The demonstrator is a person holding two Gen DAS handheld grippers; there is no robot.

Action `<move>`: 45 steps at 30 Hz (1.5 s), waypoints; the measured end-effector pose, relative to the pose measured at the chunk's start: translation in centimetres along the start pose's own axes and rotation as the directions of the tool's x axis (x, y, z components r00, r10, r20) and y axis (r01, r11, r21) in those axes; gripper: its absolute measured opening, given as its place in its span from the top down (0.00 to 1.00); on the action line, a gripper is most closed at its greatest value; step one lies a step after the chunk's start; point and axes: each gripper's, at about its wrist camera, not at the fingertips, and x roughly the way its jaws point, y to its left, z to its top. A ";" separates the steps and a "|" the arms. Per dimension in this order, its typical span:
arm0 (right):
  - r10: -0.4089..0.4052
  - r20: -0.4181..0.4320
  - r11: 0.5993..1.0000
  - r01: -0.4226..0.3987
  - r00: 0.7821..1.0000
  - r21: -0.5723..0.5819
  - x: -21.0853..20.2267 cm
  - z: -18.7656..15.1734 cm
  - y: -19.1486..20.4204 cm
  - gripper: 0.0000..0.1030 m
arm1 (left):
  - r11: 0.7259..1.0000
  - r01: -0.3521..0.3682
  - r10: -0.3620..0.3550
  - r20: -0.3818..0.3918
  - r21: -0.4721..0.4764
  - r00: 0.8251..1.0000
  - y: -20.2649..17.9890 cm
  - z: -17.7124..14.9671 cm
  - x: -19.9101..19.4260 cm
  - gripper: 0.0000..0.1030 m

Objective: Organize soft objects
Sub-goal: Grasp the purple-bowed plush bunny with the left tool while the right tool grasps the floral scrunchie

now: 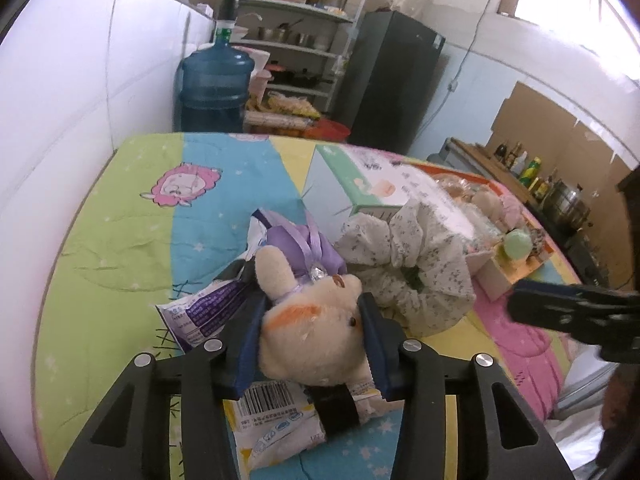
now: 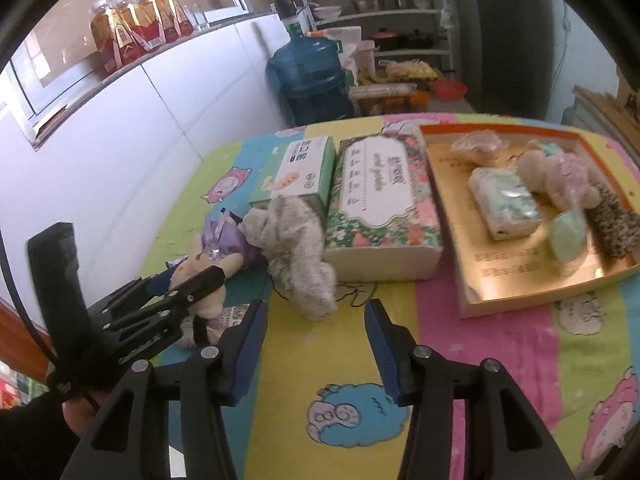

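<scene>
Cream bunny toy: squeezed in left gripper.
Right gripper: wide, holding nothing.
Orange tray: some soft things in.
Floral scrunchie: left on desk.

Each gripper is built of black angular arms fastened with round silver screws, and its fingers are faced with ribbed blue pads. A dark sleeve is worn.

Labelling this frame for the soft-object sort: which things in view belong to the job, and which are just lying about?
Job:
- plush bunny, pinched in the left gripper
- floral scrunchie
- orange tray holding soft items
- right gripper, open and empty

Lying about:
- water jug
- shelving
- fridge
- floral tissue box
</scene>
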 end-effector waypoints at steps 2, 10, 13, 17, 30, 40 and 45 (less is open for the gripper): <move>0.017 -0.013 1.000 -0.017 1.000 0.015 0.7 0.2 0.1 0.50 | 1.000 0.005 -0.005 0.023 0.001 1.000 0.1 0.2 -0.7 0.55; 0.000 -0.076 0.997 0.006 0.997 0.075 4.3 1.2 -0.2 0.50 | 1.000 -0.001 0.003 0.042 -0.030 0.999 1.6 0.5 -2.2 0.55; 0.022 -0.068 0.997 -0.017 0.997 0.074 5.2 1.4 -0.1 0.50 | 0.999 0.000 0.001 0.032 -0.032 0.999 2.0 0.5 -2.0 0.55; 0.034 -0.038 0.999 -0.032 0.999 0.037 5.8 1.6 0.5 0.50 | 1.000 0.008 -0.007 0.021 -0.025 1.000 2.1 0.4 -1.6 0.55; 0.080 -0.014 0.996 -0.079 0.997 0.027 3.5 0.8 1.0 0.92 | 0.999 0.010 -0.009 0.028 -0.036 1.000 2.7 0.3 -1.8 0.55; 0.062 0.098 0.998 -0.061 0.993 -0.014 -2.2 2.0 1.2 0.92 | 0.999 0.001 0.003 0.072 -0.050 0.997 2.9 0.8 -3.9 0.55; 0.046 0.136 0.999 -0.046 0.990 -0.003 -4.2 2.0 0.6 0.92 | 0.999 0.026 -0.023 0.097 -0.029 0.995 1.3 1.4 -4.9 0.55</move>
